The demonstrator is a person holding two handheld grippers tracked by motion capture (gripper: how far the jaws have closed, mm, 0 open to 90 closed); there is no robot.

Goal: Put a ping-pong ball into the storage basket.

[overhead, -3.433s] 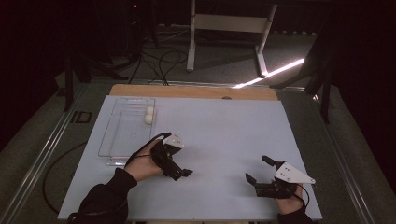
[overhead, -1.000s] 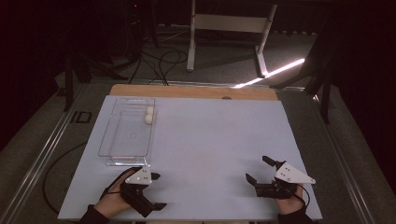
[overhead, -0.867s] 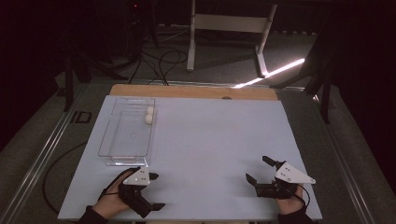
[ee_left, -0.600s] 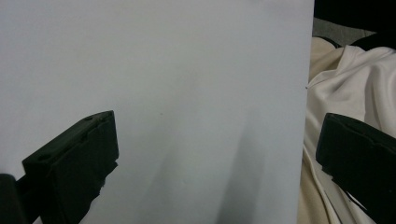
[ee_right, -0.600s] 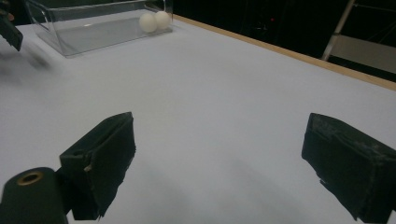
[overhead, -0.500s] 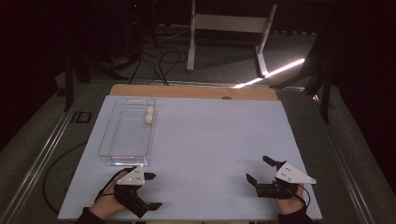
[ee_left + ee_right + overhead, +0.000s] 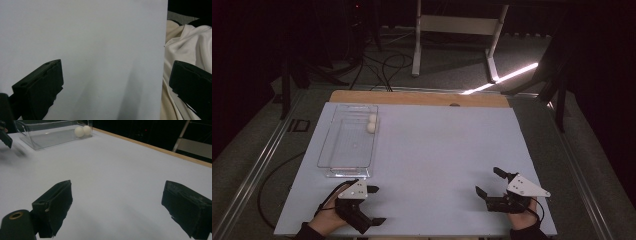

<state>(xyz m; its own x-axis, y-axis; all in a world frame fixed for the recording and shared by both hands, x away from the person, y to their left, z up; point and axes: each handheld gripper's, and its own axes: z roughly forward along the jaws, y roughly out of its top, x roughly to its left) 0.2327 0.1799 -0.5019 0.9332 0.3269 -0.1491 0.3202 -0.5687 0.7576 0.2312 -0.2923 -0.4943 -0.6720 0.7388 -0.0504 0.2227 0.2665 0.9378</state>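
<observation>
A clear plastic tray (image 7: 328,161) lies on the left of the white table, with two white balls (image 7: 372,123) in its far right corner. The right gripper view shows the tray (image 7: 37,143) and the balls (image 7: 83,131) at upper left. My left gripper (image 7: 375,205) rests near the table's front edge, just below the tray, open and holding nothing. In the left gripper view its jaws stand wide apart over the bare sheet. My right gripper (image 7: 488,182) rests at the front right, also open with nothing between its jaws.
The white sheet (image 7: 442,150) covers the table, with a wooden strip (image 7: 422,98) along its far edge. A white cloth (image 7: 187,50) lies past the table's front edge in the left gripper view. A metal frame (image 7: 457,30) and cables stand on the dark floor beyond.
My left gripper has drawn back from beside the tray to the table's front edge and settled there. The right gripper has stayed still.
</observation>
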